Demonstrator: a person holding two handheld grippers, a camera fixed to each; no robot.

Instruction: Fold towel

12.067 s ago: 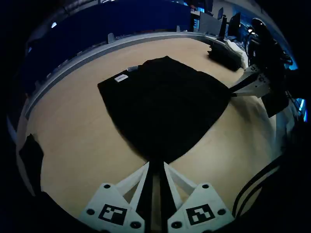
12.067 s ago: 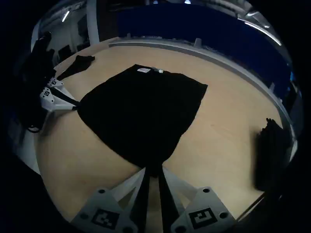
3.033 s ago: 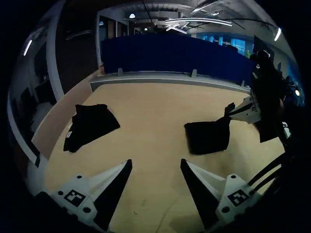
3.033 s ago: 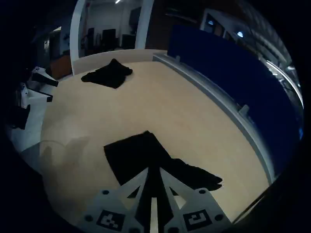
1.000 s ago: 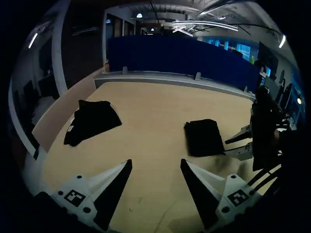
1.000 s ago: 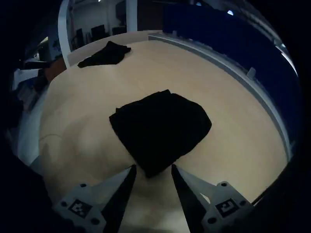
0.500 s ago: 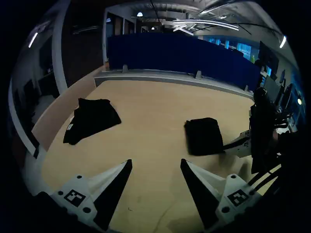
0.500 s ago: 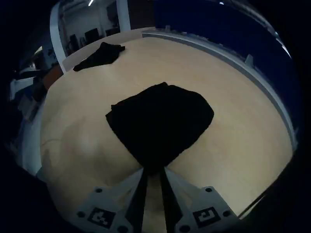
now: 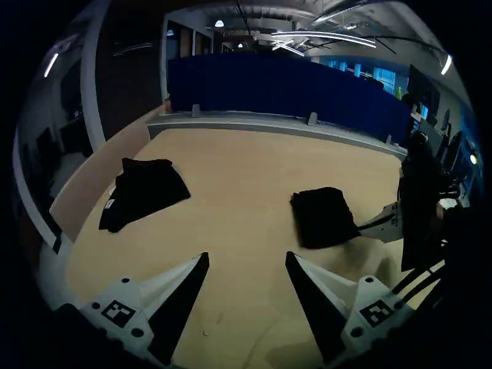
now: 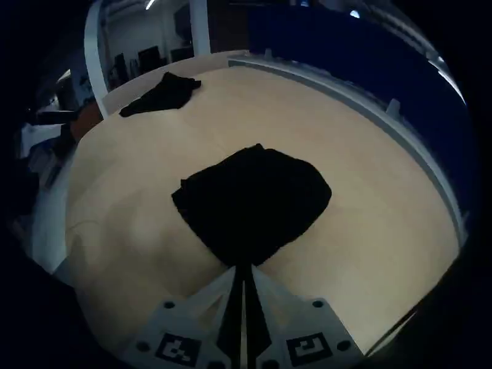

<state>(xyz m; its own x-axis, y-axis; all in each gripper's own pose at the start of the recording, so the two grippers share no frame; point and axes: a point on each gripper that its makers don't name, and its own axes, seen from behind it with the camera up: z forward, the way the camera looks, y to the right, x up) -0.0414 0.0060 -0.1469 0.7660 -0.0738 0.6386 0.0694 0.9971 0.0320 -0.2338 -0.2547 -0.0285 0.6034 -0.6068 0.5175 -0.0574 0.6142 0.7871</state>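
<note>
Towel (image 10: pixel 252 200): black, folded into a compact pad on the counter (image 10: pixel 369 203), at 12 o'clock from right gripper (image 10: pixel 244 270), whose fingers are pinched on its near edge. Left gripper (image 9: pixel 246 254): fingers apart, holding nothing. Folding appears nearly done; perhaps a last tidy remains.

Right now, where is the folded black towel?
In the left gripper view the folded towel lies right of centre on the wooden table, its right edge at the right tongs; a second dark cloth lies far left.
</note>
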